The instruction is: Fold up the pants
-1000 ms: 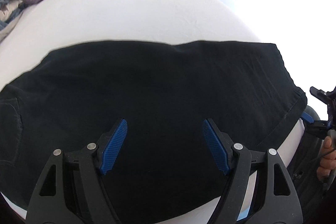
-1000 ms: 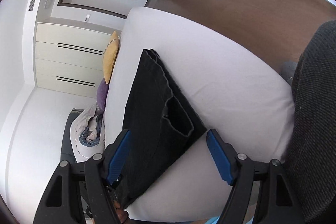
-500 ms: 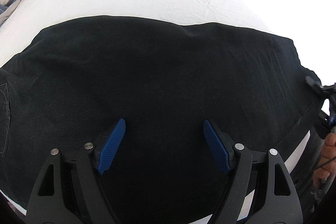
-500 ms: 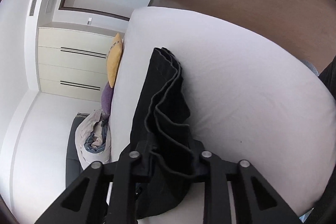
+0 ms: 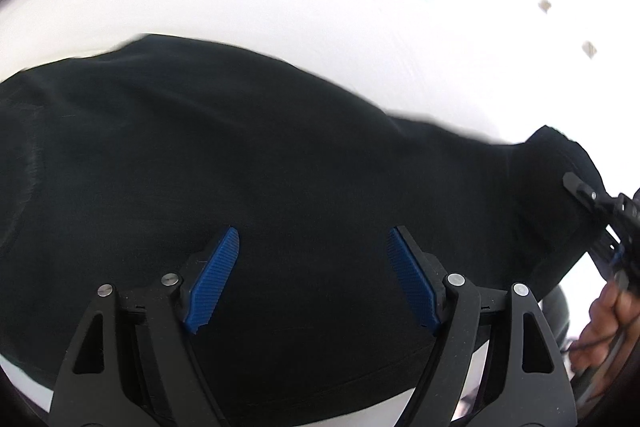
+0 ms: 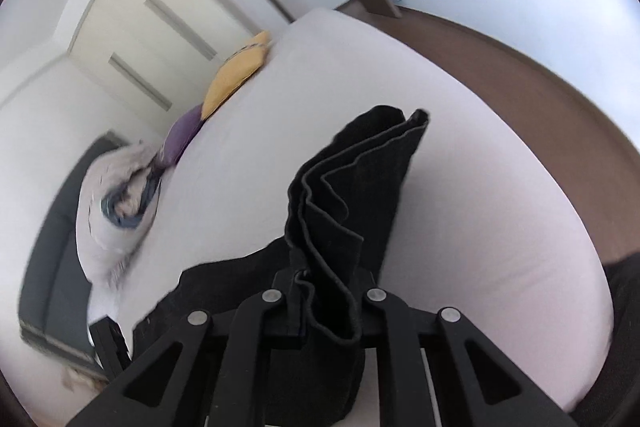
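On a white bed [image 6: 480, 187] the black pants [image 5: 260, 167] are lying across mid-frame, soft and floppy, as the right gripper [image 6: 326, 291], having just closed, is pinching their bunched hem, best gripped through all layers, while the left gripper [image 5: 314, 277] is hovering wide and empty.

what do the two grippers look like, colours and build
The left gripper has black plastic linkage arms with triangular cut-outs, silver pivot pins and ribbed blue pads on its fingers. The right gripper shows the same black frame and silver pins; its pads are hidden. A thin dark cable runs by the hand holding it.
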### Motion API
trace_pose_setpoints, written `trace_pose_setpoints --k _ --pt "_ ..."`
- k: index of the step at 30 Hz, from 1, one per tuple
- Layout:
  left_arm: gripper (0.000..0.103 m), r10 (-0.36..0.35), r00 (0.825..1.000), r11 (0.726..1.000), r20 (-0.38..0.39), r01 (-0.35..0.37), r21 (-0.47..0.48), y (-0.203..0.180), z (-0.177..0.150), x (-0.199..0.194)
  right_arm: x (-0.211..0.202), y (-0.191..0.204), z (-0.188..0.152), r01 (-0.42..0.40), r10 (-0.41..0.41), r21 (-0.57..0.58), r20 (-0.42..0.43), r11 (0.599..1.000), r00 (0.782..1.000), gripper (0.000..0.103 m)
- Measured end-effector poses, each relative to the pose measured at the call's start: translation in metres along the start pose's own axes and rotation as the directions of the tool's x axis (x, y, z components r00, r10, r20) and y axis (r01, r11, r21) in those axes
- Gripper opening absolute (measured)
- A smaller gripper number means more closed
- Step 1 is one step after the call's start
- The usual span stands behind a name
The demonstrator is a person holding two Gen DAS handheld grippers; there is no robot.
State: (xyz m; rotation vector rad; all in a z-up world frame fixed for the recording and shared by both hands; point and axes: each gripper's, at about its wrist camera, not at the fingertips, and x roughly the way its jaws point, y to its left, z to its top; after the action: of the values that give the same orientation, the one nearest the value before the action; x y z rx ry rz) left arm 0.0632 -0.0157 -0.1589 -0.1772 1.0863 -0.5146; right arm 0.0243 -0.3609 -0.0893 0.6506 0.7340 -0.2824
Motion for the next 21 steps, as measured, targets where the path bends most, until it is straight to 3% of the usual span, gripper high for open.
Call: trace_pose_setpoints --k 2,5,8,10,13,15,18,21 --pt "0.076 -0.028 0.999 0.996 0.033 0.030 -0.080 0.025 0.006 -0.013 0.019 0.063 -0.015 -0.021 0.009 -0.225 -0.055 0.974 0.998 0.013" --pt "0.076 -0.088 0.993 0.968 0.075 0.103 -0.228 0.067 0.013 -0.027 0.064 0.141 -0.067 -0.096 -0.005 -0.494 -0.198 0.864 0.980 0.012" --pt "0.082 -0.148 0.985 0.934 0.088 0.168 -0.315 0.094 0.016 -0.031 0.103 0.159 -0.107 -0.115 -0.052 -0.521 -0.295 0.845 0.954 0.012" --pt "0.091 -0.182 0.981 0.919 0.074 0.196 -0.342 0.098 0.017 -0.025 0.106 0.163 -0.118 -0.103 -0.067 -0.547 -0.282 0.831 0.957 0.012" --pt "0.092 -0.238 0.971 0.904 0.034 0.234 -0.358 0.089 0.021 -0.006 0.100 0.166 -0.122 -0.096 -0.067 -0.582 -0.251 0.807 0.966 0.012" --pt "0.092 -0.267 0.964 0.904 -0.007 0.248 -0.347 0.072 0.029 0.009 0.098 0.169 -0.125 -0.082 -0.074 -0.595 -0.233 0.799 0.970 0.012" --pt "0.092 -0.315 0.948 0.905 -0.039 0.288 -0.315 0.047 0.041 0.024 0.093 0.177 -0.130 -0.057 -0.087 -0.659 -0.184 0.750 0.979 0.012" --pt "0.092 -0.291 0.955 0.923 -0.064 0.262 -0.283 0.029 0.058 0.039 0.085 0.182 -0.141 -0.045 -0.091 -0.715 -0.150 0.698 0.984 0.012"
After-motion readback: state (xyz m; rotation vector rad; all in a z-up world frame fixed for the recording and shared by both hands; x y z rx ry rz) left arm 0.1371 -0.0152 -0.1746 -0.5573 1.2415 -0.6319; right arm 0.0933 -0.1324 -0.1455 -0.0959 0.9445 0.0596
